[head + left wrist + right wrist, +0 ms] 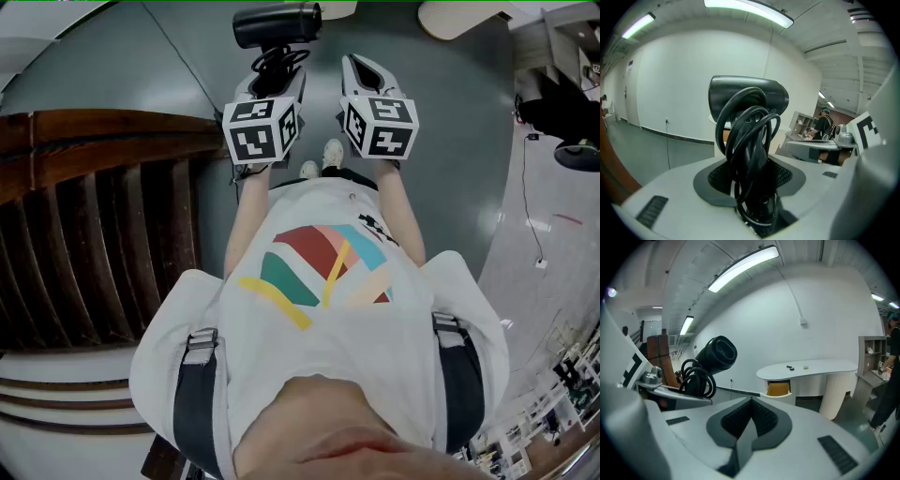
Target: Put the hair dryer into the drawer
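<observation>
A black hair dryer [277,24] with its cord [279,61] coiled round the handle sticks up from my left gripper [272,80]. In the left gripper view the handle and cord loops [750,154] are clamped between the grey pads, so the left gripper [754,173] is shut on the dryer. My right gripper [361,67] is just to its right, with nothing in it. Its pads meet in the right gripper view, so the right gripper [751,404] is shut. Ahead stands a white curved table [811,367] with an open drawer [778,389], orange inside.
Dark wooden slats and a rail [84,234] run along the left of the grey floor. A cable [534,234] trails across the floor at the right. A person [824,125] stands by shelves beyond the table. Small items [790,367] lie on the tabletop.
</observation>
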`<state>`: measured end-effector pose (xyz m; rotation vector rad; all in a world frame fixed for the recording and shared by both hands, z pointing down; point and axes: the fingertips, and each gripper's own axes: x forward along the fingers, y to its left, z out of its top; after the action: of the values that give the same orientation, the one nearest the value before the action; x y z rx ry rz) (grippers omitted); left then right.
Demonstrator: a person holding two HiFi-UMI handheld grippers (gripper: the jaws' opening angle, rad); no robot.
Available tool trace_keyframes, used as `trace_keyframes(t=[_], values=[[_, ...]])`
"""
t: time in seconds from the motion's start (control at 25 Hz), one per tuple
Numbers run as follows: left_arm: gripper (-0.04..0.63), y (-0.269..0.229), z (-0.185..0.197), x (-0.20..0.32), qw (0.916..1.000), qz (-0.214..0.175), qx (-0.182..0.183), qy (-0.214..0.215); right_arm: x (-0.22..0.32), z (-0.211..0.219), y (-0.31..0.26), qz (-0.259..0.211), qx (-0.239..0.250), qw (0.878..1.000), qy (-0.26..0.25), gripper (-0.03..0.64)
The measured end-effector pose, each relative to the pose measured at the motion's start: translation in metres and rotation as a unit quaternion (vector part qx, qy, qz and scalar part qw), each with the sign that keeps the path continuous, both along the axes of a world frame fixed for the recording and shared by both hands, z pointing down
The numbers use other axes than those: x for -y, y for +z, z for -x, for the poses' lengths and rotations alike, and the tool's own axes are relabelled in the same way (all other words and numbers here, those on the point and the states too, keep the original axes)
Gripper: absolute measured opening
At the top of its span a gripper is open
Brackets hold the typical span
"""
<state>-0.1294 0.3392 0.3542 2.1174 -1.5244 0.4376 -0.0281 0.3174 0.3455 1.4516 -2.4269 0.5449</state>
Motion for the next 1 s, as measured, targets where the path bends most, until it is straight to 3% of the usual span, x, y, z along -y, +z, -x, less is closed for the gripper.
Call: trace_keyframes(t=[0.44,0.68,1.0], values=[[0.198,-0.005,-0.006,0.005,1.0000,-0.009,-0.001,-0.001,0.002,-0.001,0.002,-0.004,-0.015,1.000,-0.015,0.010],[0.198,-0.006,-0.007,0.009,0.9999,-0.009,-0.005,-0.004,0.007,-0.004,-0.001,-0.006,0.016,1.000,-0.007,0.010],[0.198,-0.007,-0.017,0.031,0.9996,-0.023,-0.007,-0.015,0.026,-0.027,0.008,-0.006,0.010,1.000,-0.005,0.011]])
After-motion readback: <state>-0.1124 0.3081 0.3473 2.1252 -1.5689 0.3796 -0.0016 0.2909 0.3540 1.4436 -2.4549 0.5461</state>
